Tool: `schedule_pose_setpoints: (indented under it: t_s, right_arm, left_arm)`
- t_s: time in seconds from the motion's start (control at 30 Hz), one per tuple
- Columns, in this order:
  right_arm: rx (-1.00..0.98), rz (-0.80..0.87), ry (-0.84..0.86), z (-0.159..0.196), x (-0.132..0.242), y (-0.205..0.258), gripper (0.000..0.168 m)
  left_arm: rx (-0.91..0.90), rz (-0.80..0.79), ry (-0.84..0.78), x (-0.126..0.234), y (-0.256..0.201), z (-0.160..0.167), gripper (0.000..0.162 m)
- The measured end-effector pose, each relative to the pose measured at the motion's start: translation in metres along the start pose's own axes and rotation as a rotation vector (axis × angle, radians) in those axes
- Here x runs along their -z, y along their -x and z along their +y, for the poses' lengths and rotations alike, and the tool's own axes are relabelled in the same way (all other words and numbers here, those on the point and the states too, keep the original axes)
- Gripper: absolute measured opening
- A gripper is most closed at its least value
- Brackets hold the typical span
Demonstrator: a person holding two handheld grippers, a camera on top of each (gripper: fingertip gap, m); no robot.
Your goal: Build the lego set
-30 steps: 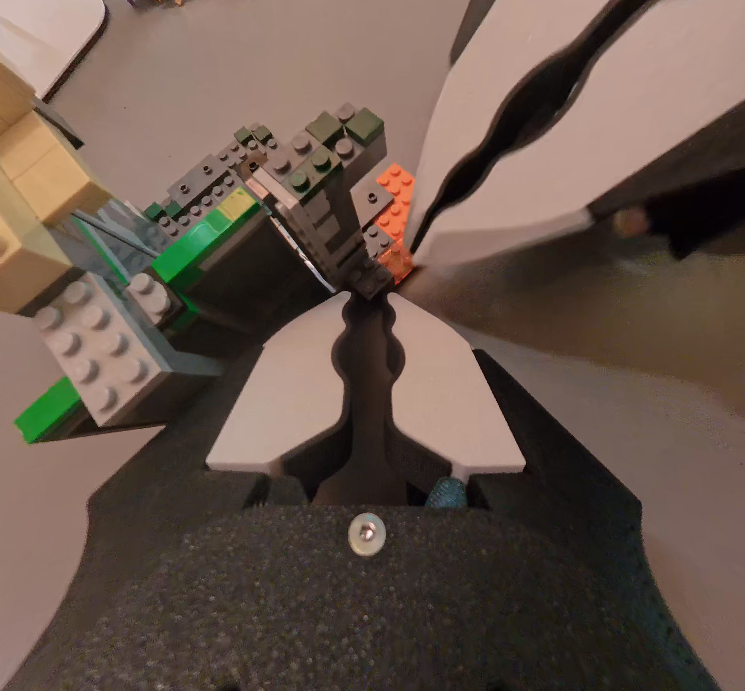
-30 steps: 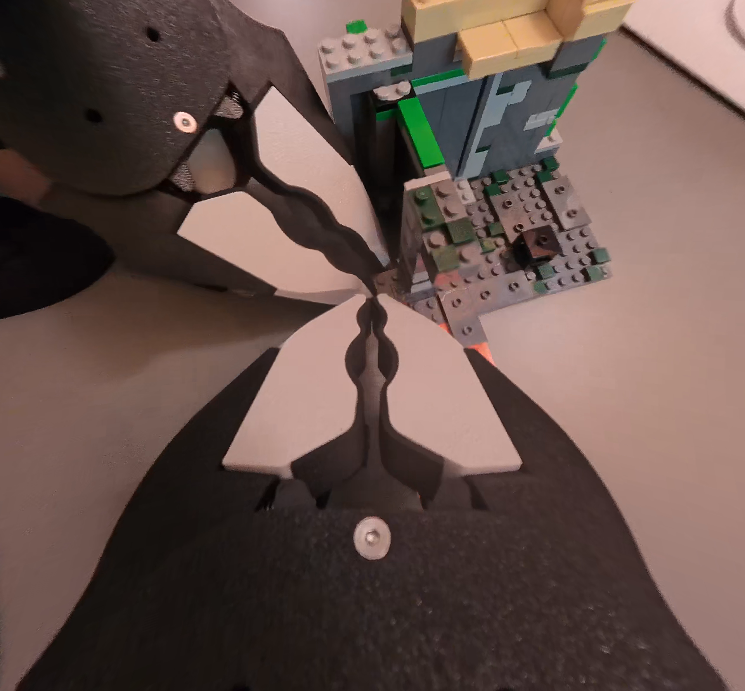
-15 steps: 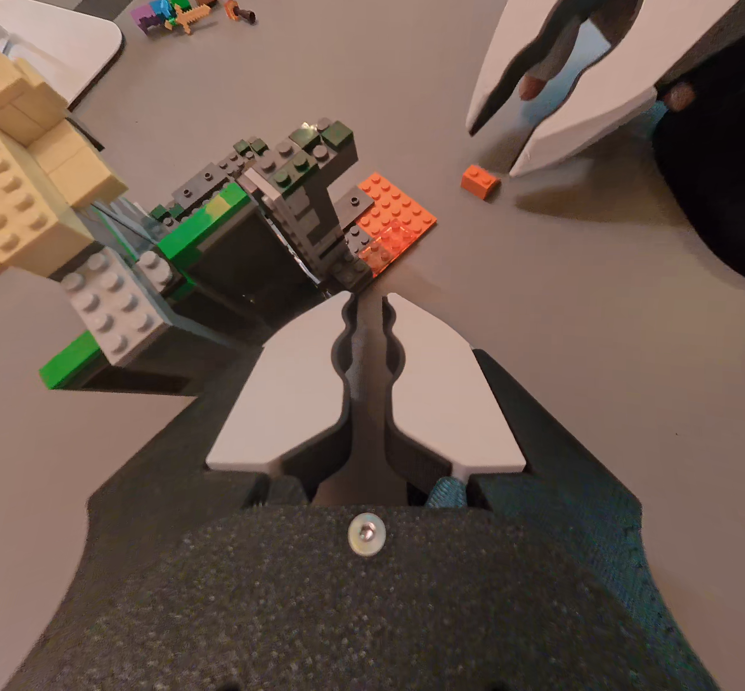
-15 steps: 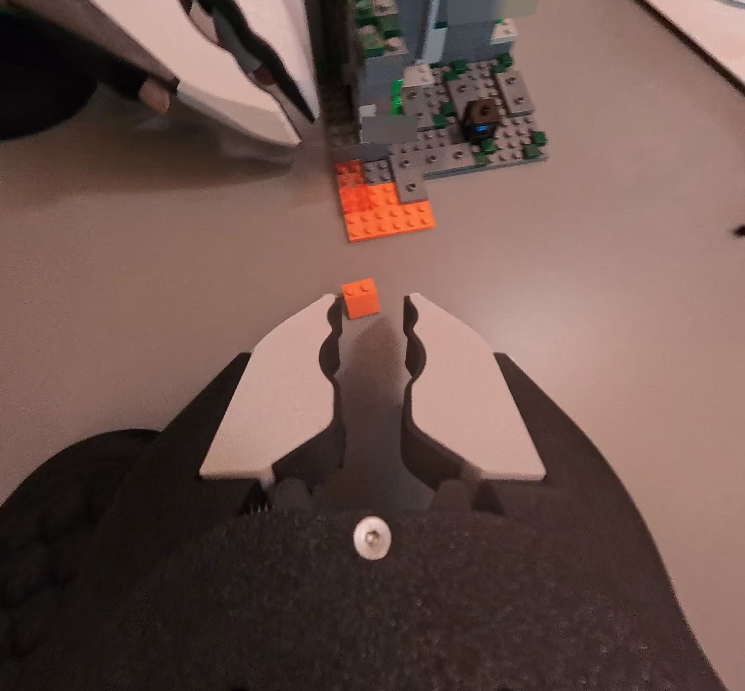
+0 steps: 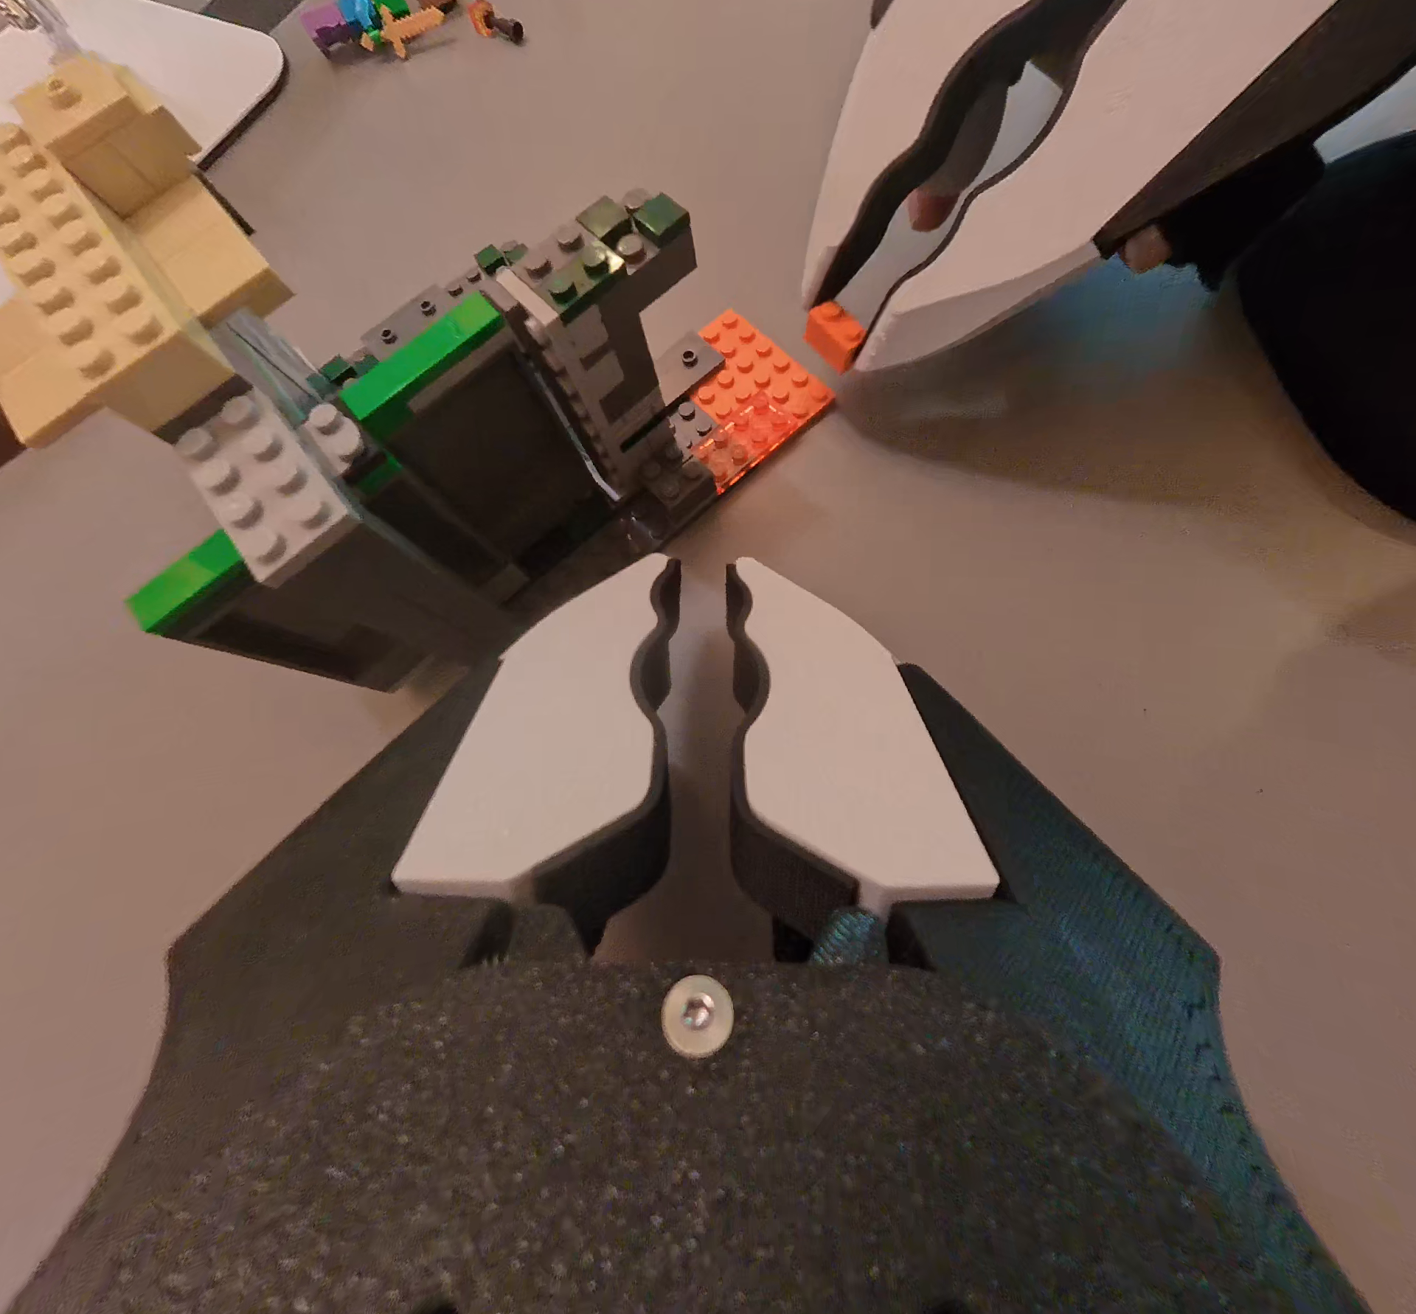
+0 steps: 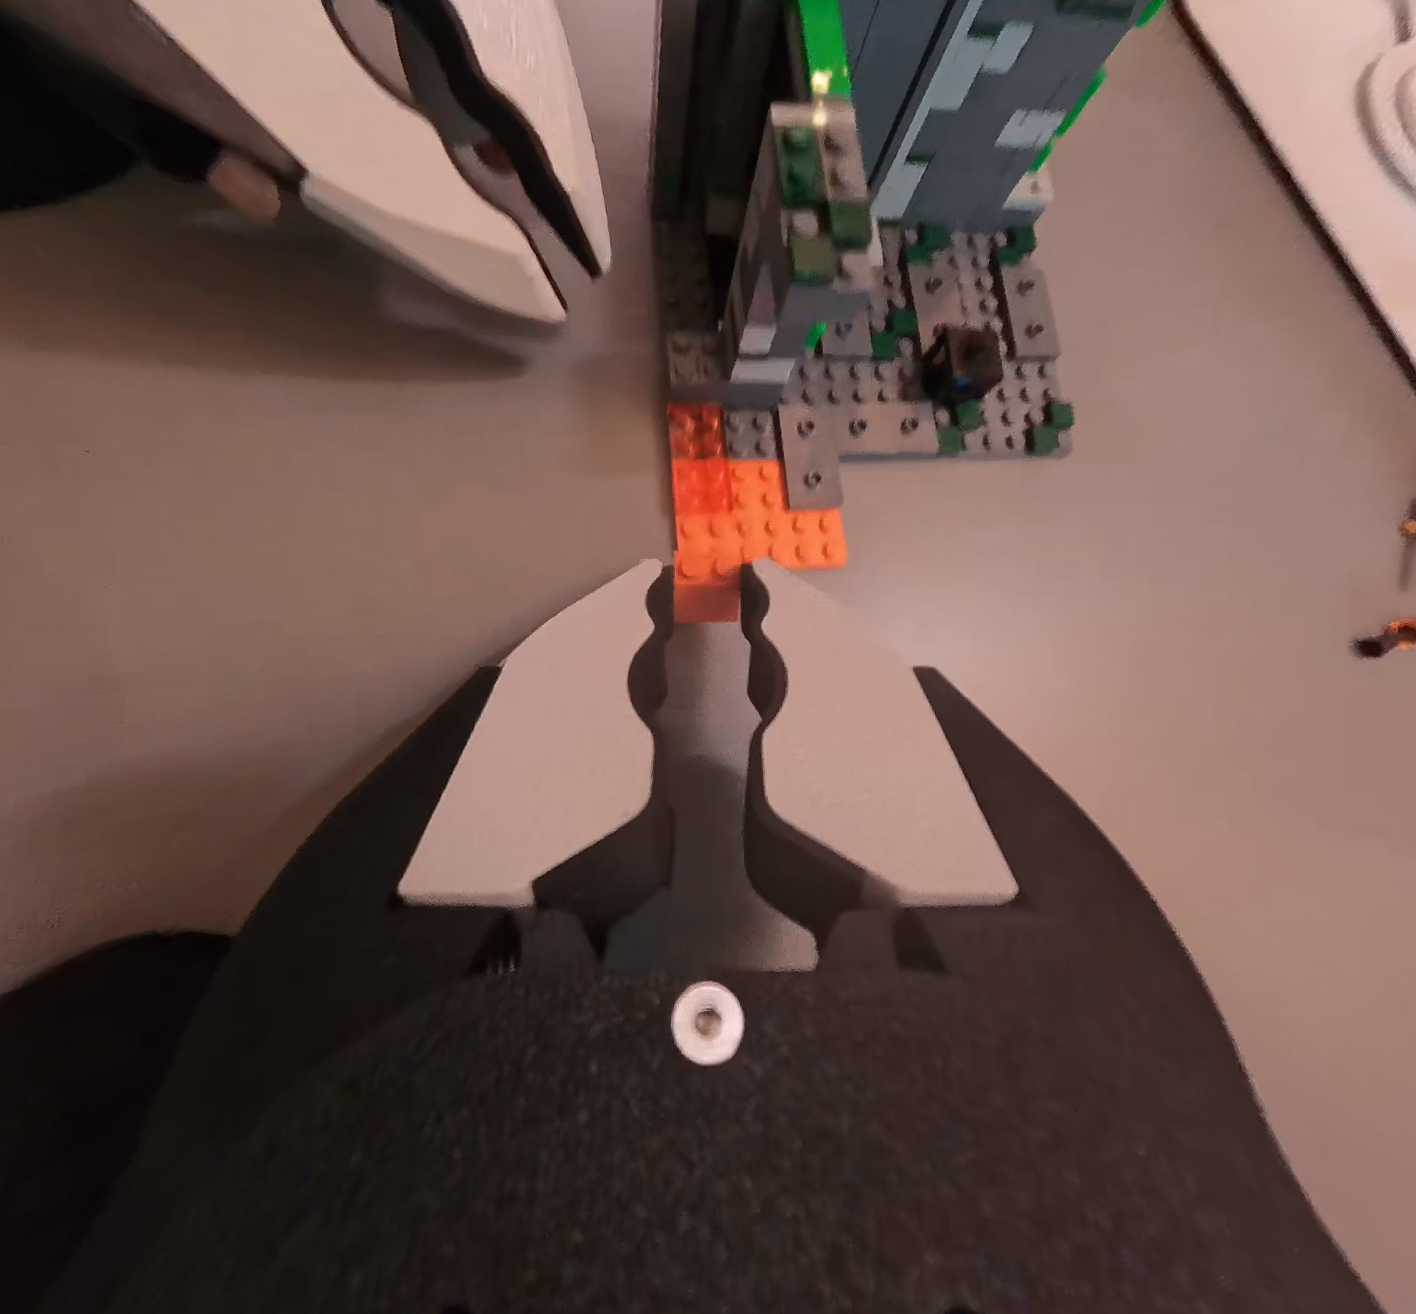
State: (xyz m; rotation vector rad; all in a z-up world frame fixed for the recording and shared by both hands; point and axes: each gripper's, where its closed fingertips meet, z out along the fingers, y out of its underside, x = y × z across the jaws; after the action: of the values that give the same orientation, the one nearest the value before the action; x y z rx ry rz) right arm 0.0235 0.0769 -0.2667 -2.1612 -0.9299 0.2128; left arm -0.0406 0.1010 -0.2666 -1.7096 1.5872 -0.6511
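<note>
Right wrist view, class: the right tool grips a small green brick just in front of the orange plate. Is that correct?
Not quite: the brick is orange, not green. The right wrist view shows it held in the right tool just in front of the orange plate.

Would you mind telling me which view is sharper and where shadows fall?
Left wrist view: sharp, the right gripper casting a soft shadow on the table. Right wrist view: blurred, especially the lego model and left gripper.

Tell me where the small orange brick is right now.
The small orange brick sits pinched in the right gripper jaws, right at the near edge of the orange plate; the left wrist view shows it just right of that plate.
</note>
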Motion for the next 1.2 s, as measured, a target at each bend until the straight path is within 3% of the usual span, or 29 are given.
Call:
schedule_pose_setpoints:
  t_s: [0.27,1.2]
  right_arm:
    - [-0.042,0.024,-0.020,-0.026,-0.024,0.002,0.016]
    - [0.005,-0.050,0.057,-0.024,-0.043,0.001,0.017]
  left_arm:
    - [0.012,-0.010,-0.030,0.005,0.006,0.000,0.010]
    - [0.017,0.035,-0.067,0.010,0.002,-0.003,0.010]
